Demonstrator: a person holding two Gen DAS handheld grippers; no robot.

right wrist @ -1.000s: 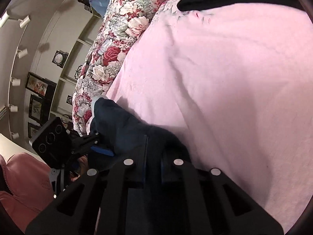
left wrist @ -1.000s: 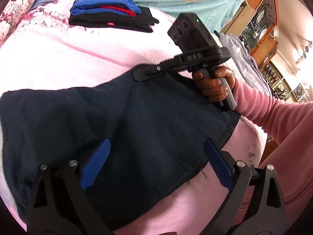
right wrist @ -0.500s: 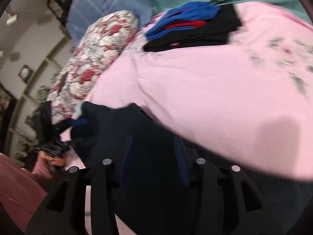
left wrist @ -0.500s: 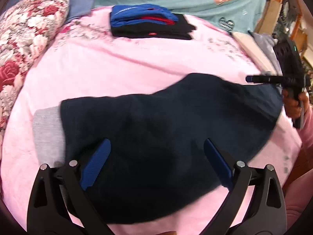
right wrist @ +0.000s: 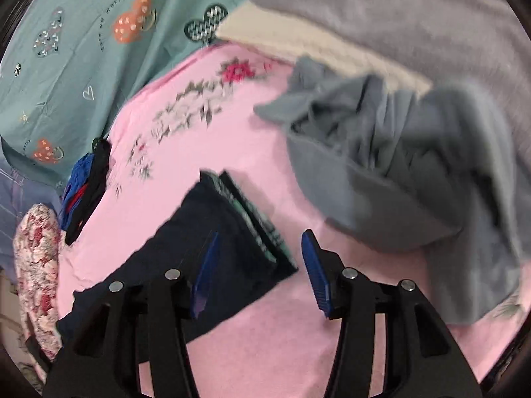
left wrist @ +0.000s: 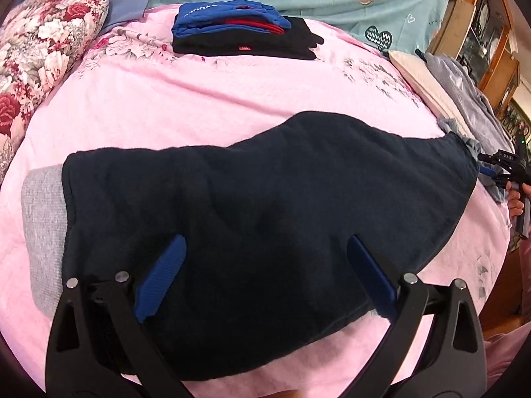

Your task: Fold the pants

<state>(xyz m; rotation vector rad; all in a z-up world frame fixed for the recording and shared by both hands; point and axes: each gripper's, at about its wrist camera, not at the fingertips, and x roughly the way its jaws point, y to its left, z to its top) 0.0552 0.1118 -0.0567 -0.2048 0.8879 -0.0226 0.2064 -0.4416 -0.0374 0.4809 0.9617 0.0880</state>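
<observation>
Dark navy pants point(left wrist: 265, 205) lie folded across the pink bedspread point(left wrist: 186, 99), with a grey inner band point(left wrist: 43, 225) showing at their left end. My left gripper point(left wrist: 265, 275) is open above the near part of the pants, holding nothing. My right gripper point(right wrist: 259, 265) is open over the waistband corner of the pants point(right wrist: 232, 232), with nothing between its fingers. In the left wrist view it is small at the far right edge point(left wrist: 488, 165), beside the right end of the pants.
A stack of folded blue, red and black clothes point(left wrist: 239, 33) sits at the far side of the bed. A floral pillow point(left wrist: 36, 53) is at the left. A crumpled grey garment point(right wrist: 398, 152) lies right of the pants. Wooden shelves point(left wrist: 481, 30) stand beyond the bed.
My right gripper carried the pants' end rightward across the bed, laid it flat and opened, letting go. My left gripper stayed open above the pants.
</observation>
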